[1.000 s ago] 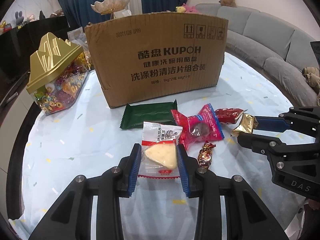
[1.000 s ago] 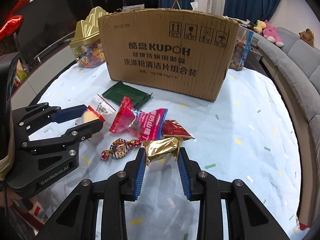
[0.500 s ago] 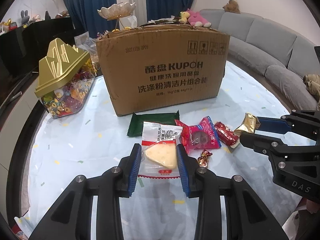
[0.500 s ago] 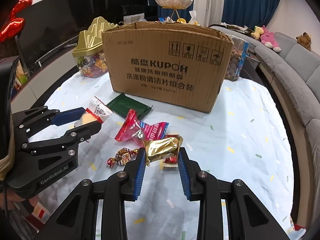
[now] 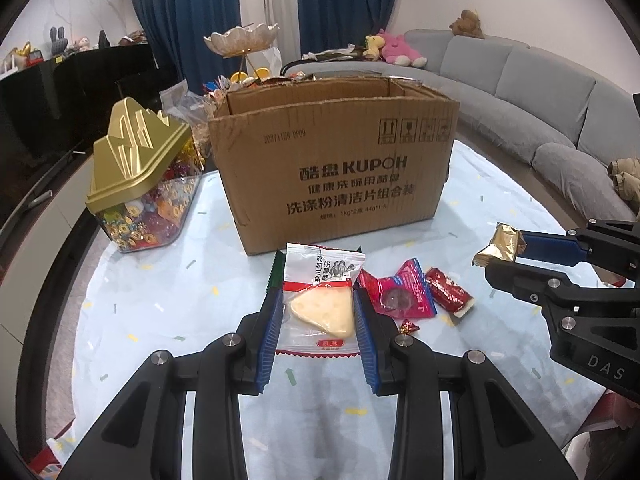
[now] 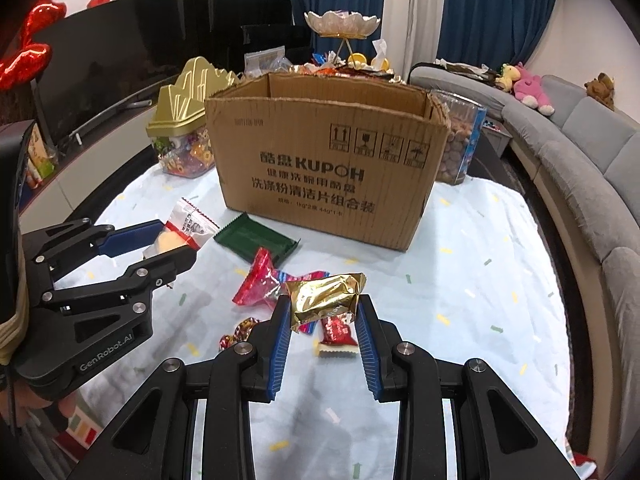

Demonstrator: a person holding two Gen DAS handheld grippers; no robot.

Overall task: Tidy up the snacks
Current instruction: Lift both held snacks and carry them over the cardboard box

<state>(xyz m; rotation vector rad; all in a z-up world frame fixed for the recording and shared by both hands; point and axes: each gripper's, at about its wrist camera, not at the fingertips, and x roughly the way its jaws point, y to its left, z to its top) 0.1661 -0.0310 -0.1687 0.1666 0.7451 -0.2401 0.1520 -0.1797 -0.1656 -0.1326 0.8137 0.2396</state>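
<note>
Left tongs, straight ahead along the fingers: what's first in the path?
Most likely the front wall of the cardboard box. The left tongs, shut on the cheese snack packet, are raised above the green packet on the table and point at the box. Height is uncertain, so they might clear its rim.

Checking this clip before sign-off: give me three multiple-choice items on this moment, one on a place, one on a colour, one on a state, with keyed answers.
1. Where is the green packet?
A. on the table in front of the box
B. inside the box
C. on the sofa

2. What colour is the wrapper in the right gripper?
A. green
B. gold
C. white

3. What is the left gripper doing?
A. hanging open
B. shut on nothing
C. shut on the cheese packet

Answers: 1 A, it lies flat by the box's front wall. 2 B, shiny gold foil sits between the pads. 3 C, both pads press the packet's sides.
</note>
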